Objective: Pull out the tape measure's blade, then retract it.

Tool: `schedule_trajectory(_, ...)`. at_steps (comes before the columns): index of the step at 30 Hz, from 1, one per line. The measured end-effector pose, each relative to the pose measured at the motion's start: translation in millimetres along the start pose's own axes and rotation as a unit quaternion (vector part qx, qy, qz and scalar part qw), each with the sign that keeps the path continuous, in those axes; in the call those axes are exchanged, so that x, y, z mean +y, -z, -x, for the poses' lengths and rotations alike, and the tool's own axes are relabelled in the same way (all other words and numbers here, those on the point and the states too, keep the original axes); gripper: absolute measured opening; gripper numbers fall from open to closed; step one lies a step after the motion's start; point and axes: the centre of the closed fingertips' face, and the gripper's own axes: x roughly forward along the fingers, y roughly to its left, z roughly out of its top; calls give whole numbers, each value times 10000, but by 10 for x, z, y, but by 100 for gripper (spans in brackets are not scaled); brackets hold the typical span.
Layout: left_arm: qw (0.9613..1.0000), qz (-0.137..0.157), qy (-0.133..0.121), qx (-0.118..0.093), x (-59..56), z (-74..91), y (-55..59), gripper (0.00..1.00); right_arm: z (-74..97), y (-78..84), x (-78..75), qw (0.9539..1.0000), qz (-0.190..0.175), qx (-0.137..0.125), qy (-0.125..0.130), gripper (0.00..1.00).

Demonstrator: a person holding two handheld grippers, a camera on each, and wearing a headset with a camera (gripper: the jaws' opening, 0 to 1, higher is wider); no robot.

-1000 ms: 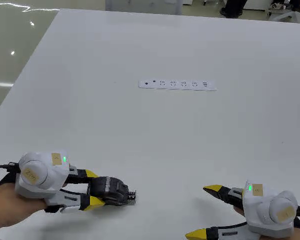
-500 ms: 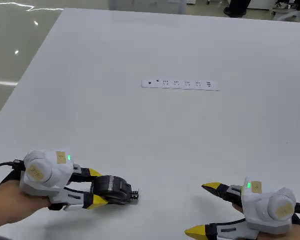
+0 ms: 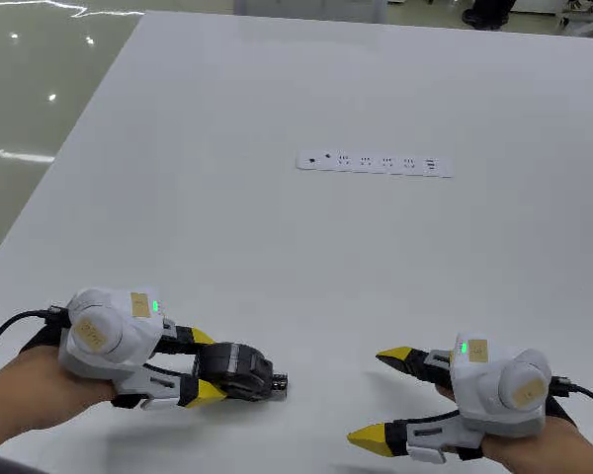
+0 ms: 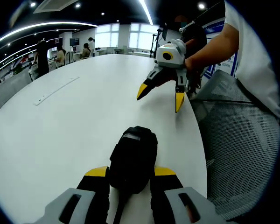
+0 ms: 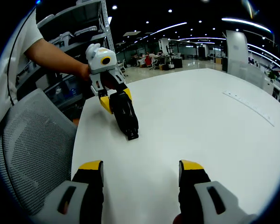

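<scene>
Jaws of left gripper (image 3: 210,365) clasp tape measure (image 3: 241,371) on white table (image 3: 326,267); glossy floor (image 3: 30,89).

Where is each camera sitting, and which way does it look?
Head view: on the person's head, looking forward and down at the white table, the left gripper and the right gripper; the person's hands show.
Left gripper view: on the left gripper, looking along its jaws past the tape measure toward the right gripper; an arm shows.
Right gripper view: on the right gripper, looking between its open jaws at the left gripper; an arm shows.
Shared: the gripper views face each other; all three show the tape measure.
</scene>
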Motion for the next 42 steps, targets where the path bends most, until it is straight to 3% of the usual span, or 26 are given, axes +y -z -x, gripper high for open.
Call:
schedule_trajectory(19,10000,-11,-14,38,-1,0,0,31,-377,-127,58,9993,129,-149,-303,54)
schedule_trajectory(25,10000,-4,-7,53,0,2,1,31,-504,-181,163,9983,258,-190,-479,50)
schedule_trajectory(42,10000,9,-6,51,-6,4,-14,31,-734,-277,179,9961,447,-267,-718,38)
